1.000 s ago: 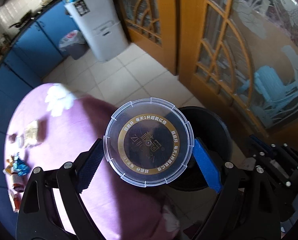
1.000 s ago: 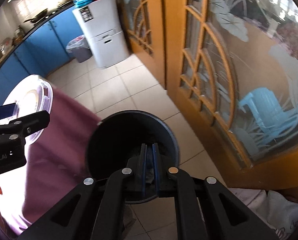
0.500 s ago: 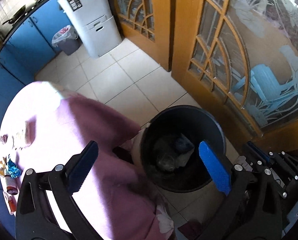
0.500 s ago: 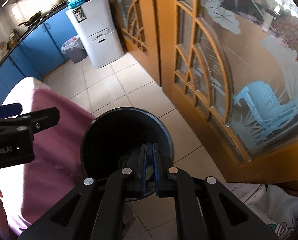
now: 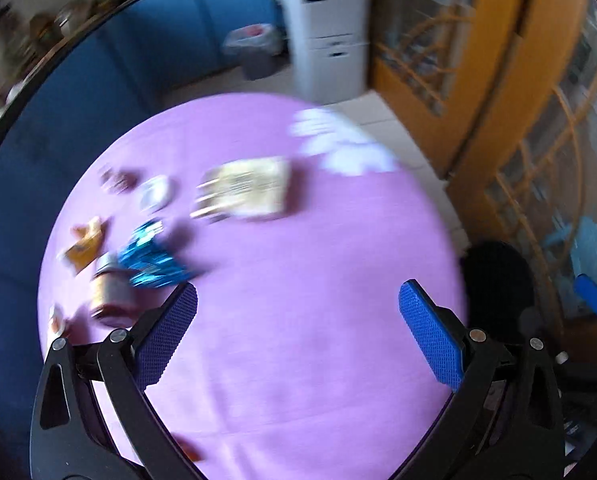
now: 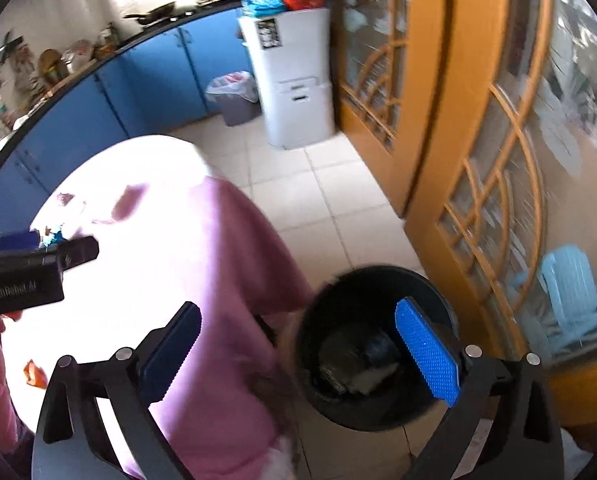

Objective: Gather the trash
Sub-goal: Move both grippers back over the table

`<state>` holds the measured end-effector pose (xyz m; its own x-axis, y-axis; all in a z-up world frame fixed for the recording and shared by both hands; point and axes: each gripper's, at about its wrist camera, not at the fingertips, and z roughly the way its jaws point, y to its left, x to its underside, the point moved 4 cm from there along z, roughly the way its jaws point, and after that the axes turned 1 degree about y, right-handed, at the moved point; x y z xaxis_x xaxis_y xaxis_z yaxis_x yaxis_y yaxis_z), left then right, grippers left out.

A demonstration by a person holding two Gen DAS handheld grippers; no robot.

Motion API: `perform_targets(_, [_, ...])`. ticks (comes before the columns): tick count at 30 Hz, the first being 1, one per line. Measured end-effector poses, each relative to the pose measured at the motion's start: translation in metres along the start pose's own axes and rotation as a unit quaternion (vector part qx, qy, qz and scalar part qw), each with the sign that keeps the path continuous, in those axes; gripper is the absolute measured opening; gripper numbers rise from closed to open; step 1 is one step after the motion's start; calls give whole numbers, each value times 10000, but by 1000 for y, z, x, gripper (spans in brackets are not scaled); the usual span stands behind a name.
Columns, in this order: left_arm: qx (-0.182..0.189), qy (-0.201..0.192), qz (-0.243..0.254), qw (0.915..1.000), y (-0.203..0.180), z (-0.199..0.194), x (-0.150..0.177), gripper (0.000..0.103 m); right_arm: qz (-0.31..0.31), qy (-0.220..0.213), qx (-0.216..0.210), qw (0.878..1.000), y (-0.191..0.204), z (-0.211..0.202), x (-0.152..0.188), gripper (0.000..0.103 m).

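My left gripper [image 5: 298,290] hangs open and empty over the round table's purple cloth [image 5: 306,352]. Blurred litter lies on the cloth beyond it: a beige packet [image 5: 242,194], a blue foil wrapper [image 5: 150,256], a small jar [image 5: 110,296] and an orange wrapper [image 5: 84,244]. My right gripper [image 6: 298,310] is off the table's edge, its jaws opening with nothing between them. Its right finger stands over the black bin [image 6: 330,412] on the floor, which has trash [image 6: 358,364] in its bottom. The left gripper's body [image 6: 22,280] shows at the left of the right wrist view.
Wooden doors with glass panes [image 6: 478,160] stand close behind the black bin. Across the tiled floor [image 6: 298,200] are a white cabinet [image 6: 298,80], a grey lined bin [image 6: 234,96] and blue kitchen cupboards [image 6: 158,76]. An orange scrap [image 6: 34,372] lies near the table's front.
The left gripper let go of a clear round lid over the black bin, then swung left over the table. The right gripper went from shut to wide open and shifted left.
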<state>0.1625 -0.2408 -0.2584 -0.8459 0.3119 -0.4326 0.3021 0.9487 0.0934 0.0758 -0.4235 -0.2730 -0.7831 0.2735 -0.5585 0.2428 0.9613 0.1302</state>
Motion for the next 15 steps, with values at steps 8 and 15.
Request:
perform_targets(8, [-481, 129, -767, 9958, 119, 6, 35, 99, -631, 194, -277, 9974, 98, 21, -14, 95])
perform_targets(15, [-648, 409, -1434, 9867, 209, 26, 73, 99, -1064, 363, -333, 9931, 165, 45, -23, 95])
